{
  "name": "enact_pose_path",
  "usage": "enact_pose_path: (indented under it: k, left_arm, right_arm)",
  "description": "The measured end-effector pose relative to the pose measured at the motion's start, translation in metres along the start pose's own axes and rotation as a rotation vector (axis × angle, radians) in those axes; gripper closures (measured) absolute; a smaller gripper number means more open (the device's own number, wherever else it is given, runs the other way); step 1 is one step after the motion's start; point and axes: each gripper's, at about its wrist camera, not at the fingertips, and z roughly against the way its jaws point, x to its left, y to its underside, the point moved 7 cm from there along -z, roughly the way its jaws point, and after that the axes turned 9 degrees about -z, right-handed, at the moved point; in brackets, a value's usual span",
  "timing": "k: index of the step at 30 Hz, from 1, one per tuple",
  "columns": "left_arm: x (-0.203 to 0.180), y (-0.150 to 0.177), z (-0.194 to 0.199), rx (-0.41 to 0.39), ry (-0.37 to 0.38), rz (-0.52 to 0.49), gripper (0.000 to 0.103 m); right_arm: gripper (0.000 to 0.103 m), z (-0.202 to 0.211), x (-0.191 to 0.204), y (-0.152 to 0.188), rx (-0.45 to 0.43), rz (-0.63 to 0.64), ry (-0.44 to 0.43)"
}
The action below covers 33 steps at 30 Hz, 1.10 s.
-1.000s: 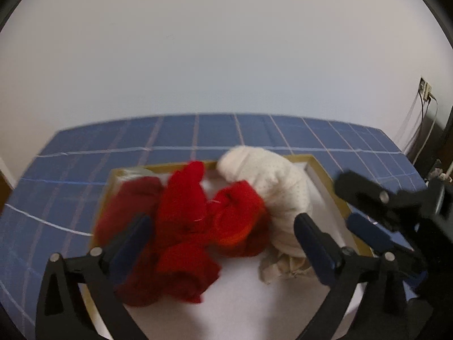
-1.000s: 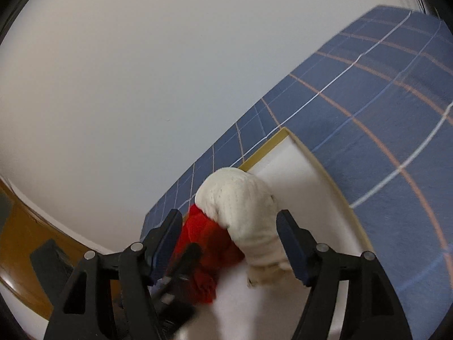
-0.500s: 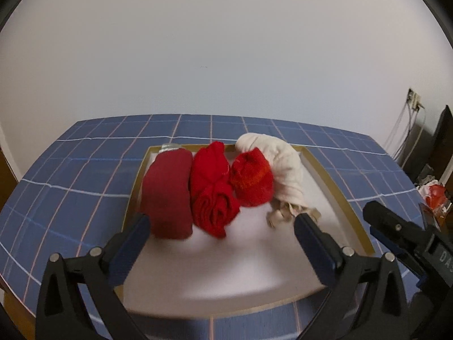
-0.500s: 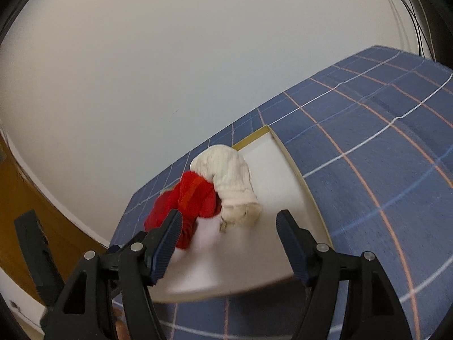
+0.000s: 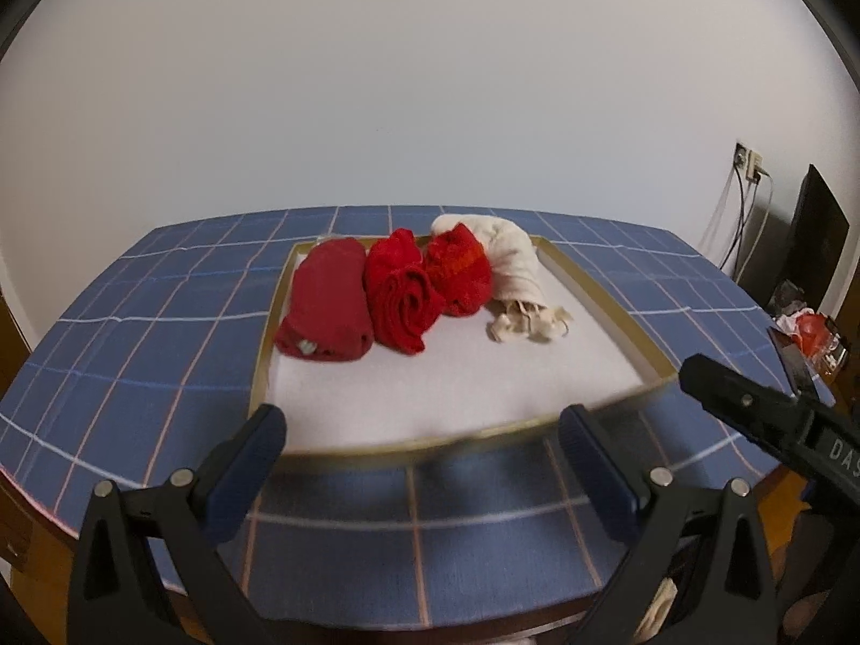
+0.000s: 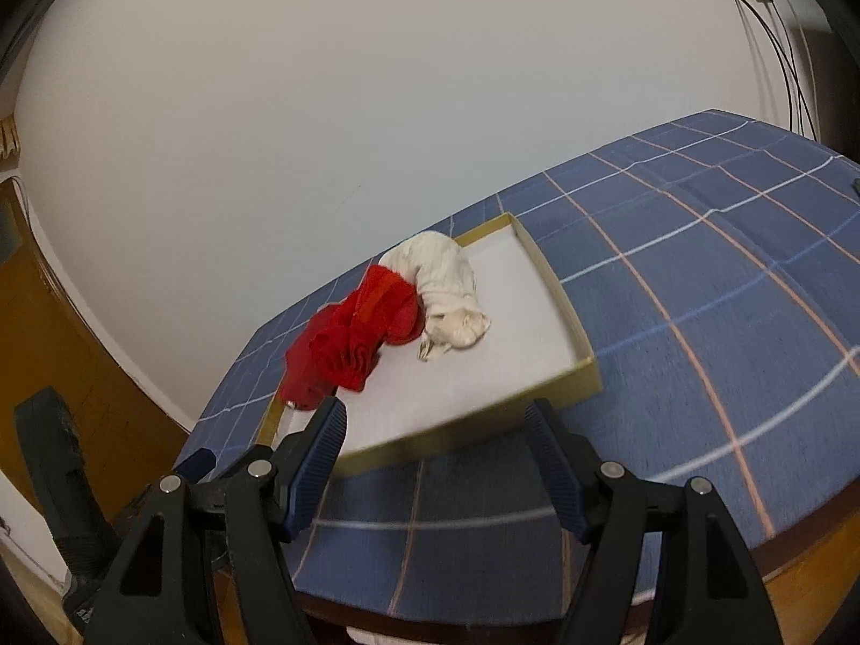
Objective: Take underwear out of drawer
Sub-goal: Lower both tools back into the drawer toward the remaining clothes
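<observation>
A shallow drawer tray with a gold rim [image 5: 602, 290] [image 6: 564, 312] and white floor lies on the blue checked tablecloth. At its far end lie a dark red roll [image 5: 328, 301], a bright red roll [image 5: 400, 290] [image 6: 344, 344], a red-orange roll [image 5: 459, 274] [image 6: 389, 295] and a cream roll [image 5: 516, 269] [image 6: 446, 279]. My left gripper [image 5: 419, 457] is open and empty above the tray's near rim. My right gripper [image 6: 435, 441] is open and empty by the tray's near right corner.
The blue checked tablecloth [image 5: 134, 344] [image 6: 699, 279] covers a table against a white wall. A wall socket with cables [image 5: 747, 166] and a dark object [image 5: 817, 226] stand at the right. Small red clutter [image 5: 806, 322] lies beyond the right table edge. A wooden door [image 6: 54, 322] is at the left.
Both grippers have drawn back from the rolled clothes toward the near edge of the tray, open and empty throughout. The rolls now lie farther away.
</observation>
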Motion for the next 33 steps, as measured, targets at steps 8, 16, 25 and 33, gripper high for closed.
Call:
enact_pose_path:
  k: [8,16,25,33]
  left_arm:
    - [-0.005,0.019,0.019,-0.010,0.008,-0.015,0.000]
    - [-0.013,0.045,0.030,0.005,0.034,-0.053,0.000]
    - [-0.029,0.080,0.033,0.053,0.064,-0.122,0.000]
    - [-0.038,0.115,0.038,0.098,0.096,-0.221,0.000]
  right_arm:
    - [0.032,0.023,0.006,0.015,-0.002,0.024,-0.022]
    - [0.032,0.047,0.010,0.037,0.003,0.066,-0.023]
    - [0.032,0.065,0.001,0.077,0.031,0.126,0.000]
    - [0.032,0.074,-0.015,0.108,0.083,0.149,0.014]
